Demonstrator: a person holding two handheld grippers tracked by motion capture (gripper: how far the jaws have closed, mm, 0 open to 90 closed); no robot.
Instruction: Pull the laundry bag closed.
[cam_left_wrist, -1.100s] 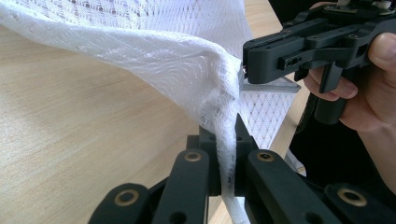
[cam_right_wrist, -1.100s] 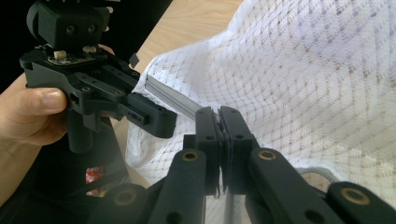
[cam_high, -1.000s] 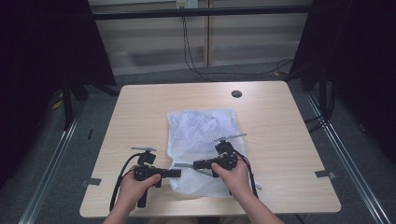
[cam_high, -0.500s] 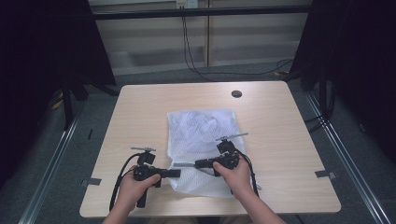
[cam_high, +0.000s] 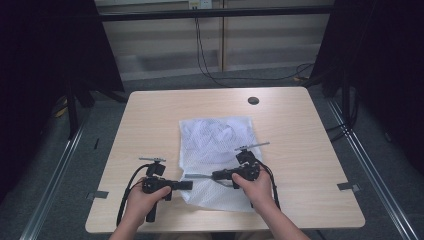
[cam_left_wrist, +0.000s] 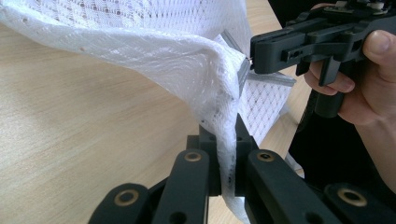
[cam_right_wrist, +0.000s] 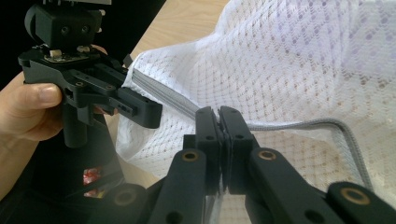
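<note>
White mesh is what both tools grip: a laundry bag (cam_high: 218, 160) lying flat at the centre of the wooden table (cam_high: 150, 120), its near end toward six o'clock.

Nearest the person, the left gripper (cam_left_wrist: 227, 161) is clenched on a bunched fold of the netting at the bag's near left corner, lifting it into a small tent. The left hand (cam_high: 142, 200) holds that tool level, jaws pointing toward three o'clock.

Just beyond, the right gripper (cam_right_wrist: 219, 135) is clamped on the bag's edge right beside the grey zipper (cam_right_wrist: 299, 127); whether the puller itself is between the pads I cannot tell. The right hand (cam_high: 255, 187) keeps its tool level too, aimed at nine o'clock, so the two tips nearly meet.

My reading: the holds are set, one pinning fabric and one at the zip, and the pull along the track is yet to come. From centre to twelve o'clock the bag rests smooth and undisturbed.
</note>
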